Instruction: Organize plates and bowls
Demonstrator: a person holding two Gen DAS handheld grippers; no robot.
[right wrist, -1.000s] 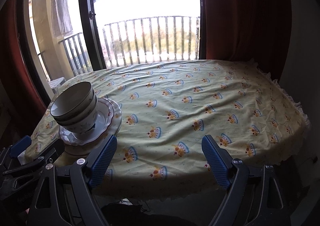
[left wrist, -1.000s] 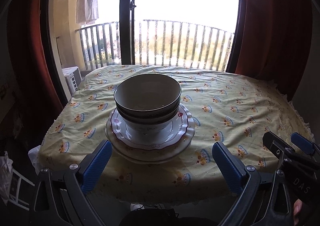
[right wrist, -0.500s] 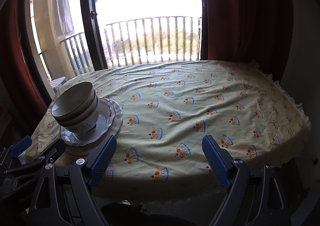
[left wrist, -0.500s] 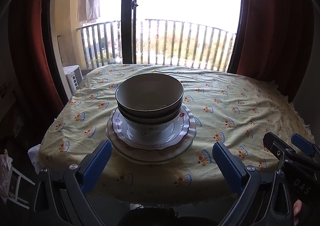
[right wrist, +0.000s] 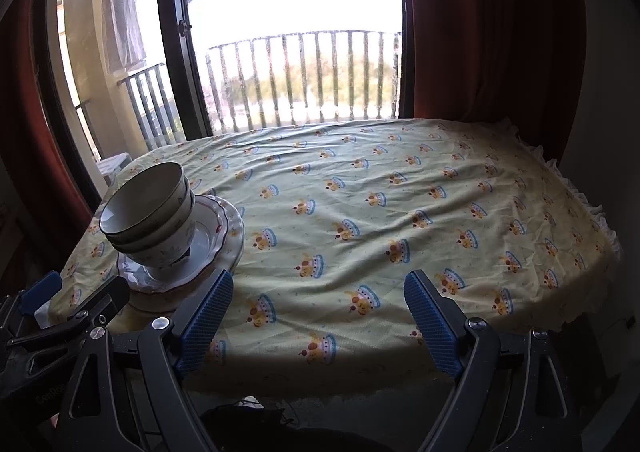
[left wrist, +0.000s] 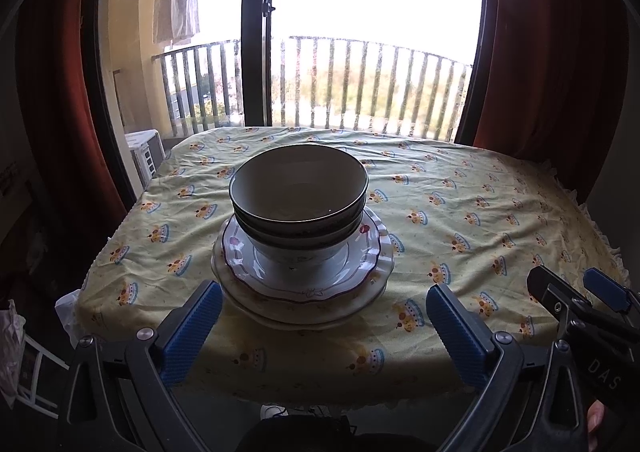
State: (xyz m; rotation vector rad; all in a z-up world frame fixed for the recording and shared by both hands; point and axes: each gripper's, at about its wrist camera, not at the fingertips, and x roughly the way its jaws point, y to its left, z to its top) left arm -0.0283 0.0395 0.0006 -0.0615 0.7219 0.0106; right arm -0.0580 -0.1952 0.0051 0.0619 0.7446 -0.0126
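The bowls [left wrist: 298, 196] sit nested in 1 stack on the plates [left wrist: 304, 284], which are piled near the near-left edge of the table [left wrist: 480, 212] with its yellow crown-print cloth. The left gripper [left wrist: 320, 326] hangs just in front of the plates, its blue fingers [left wrist: 192, 328] spread wide and touching nothing. The right gripper [right wrist: 318, 318] is further right over bare cloth, its jaws also wide apart and empty. Red curtains [right wrist: 480, 32] frame the balcony railing [left wrist: 360, 80] at the far side.

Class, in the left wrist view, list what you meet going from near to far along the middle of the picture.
Stacked plates → nested bowls → bare yellow tablecloth → balcony railing.
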